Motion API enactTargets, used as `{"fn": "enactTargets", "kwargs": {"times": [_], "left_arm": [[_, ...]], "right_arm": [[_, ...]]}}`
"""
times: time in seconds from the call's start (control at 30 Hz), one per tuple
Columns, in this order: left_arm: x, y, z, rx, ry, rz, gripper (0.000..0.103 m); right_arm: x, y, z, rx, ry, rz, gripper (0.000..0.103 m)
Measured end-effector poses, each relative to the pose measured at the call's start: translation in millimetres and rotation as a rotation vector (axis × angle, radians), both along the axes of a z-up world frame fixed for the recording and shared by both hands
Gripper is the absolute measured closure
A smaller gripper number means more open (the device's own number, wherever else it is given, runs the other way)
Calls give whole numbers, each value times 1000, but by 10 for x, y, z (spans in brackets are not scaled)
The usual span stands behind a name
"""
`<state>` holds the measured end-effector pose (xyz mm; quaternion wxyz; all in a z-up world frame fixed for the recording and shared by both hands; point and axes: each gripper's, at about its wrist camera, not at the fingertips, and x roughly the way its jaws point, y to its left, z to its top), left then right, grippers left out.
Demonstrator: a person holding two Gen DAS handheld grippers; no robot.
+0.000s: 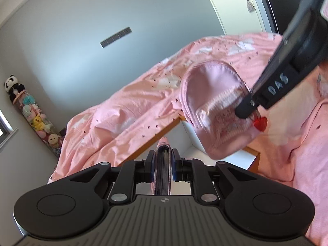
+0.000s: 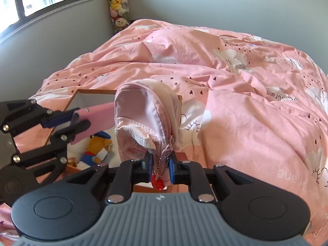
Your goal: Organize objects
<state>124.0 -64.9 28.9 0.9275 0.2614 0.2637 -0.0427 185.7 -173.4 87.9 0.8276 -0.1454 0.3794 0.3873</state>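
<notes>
While tilted down, both grippers [image 2: 161, 165] clamped.

**Pouch and case held over a box set on the bed**

A box [image 2: 73, 94] is set on the bed [image 2: 246, 123], near its left edge in the right wrist view. A stuffed toy [image 2: 96, 149] is laid inside the box. Above the box, a zipped pouch [image 2: 143, 119] is held by the right gripper [image 2: 161, 167] at its near end. Left of the pouch, a flat case [image 2: 98, 114] is clamped in the left gripper [image 2: 69, 123]. A column of plush toys [image 2: 119, 6] is stood in the room corner behind the bed.
</notes>
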Motion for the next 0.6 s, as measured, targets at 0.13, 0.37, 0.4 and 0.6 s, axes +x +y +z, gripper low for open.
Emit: {"fn": "enactTargets", "kwargs": {"times": [0.13, 0.37, 0.4, 0.6], "left_arm": [[182, -46, -183, 29, 36, -28, 86], [365, -91, -424, 59, 108, -102, 86], [391, -92, -453, 61, 117, -111, 86], [500, -163, -631, 69, 178, -155, 86]], "right_arm": [[211, 86, -84, -8, 51, -15, 87], [458, 96, -137, -4, 76, -58, 86], [490, 86, -146, -4, 77, -66, 86], [646, 27, -245, -8, 99, -88, 86]]}}
